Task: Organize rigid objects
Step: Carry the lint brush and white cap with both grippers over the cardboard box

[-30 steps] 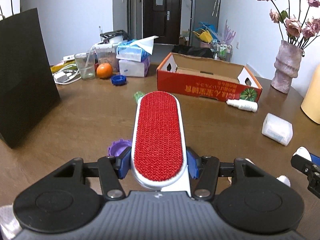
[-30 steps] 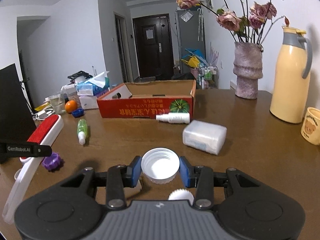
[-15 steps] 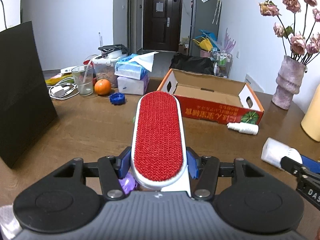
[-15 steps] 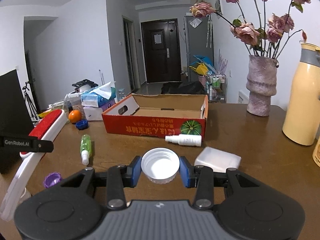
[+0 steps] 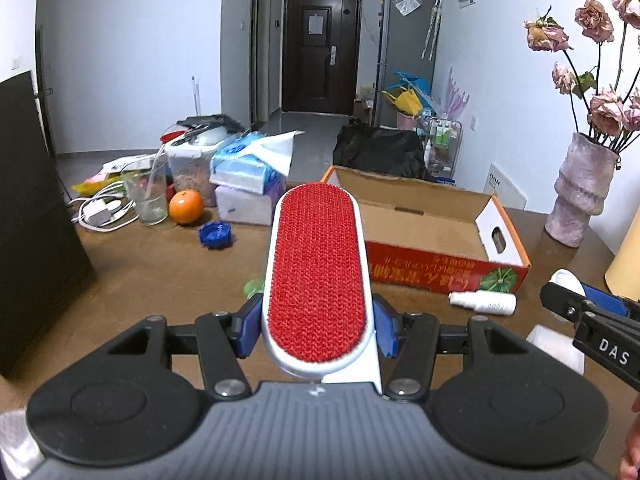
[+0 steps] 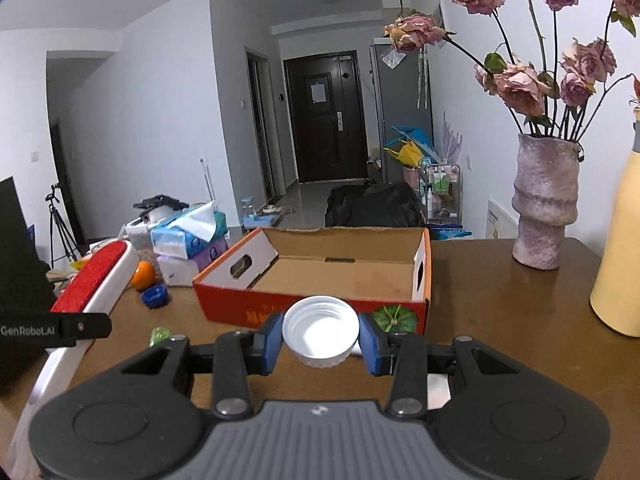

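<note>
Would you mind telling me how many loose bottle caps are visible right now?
2: a white cap held in the right gripper, and a blue cap on the table beside the orange. Others may be hidden.

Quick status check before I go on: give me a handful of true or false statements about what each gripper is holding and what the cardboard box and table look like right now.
1. The left gripper is shut on the red lint brush. True.
2. The right gripper is empty. False: it is shut on a white cap, open side up.
3. The cardboard box already holds several items. False: the visible inside is bare.
4. A blue cap lies on the table near the orange. True.
5. The white spray bottle stands upright. False: it lies on its side in front of the box.
</note>
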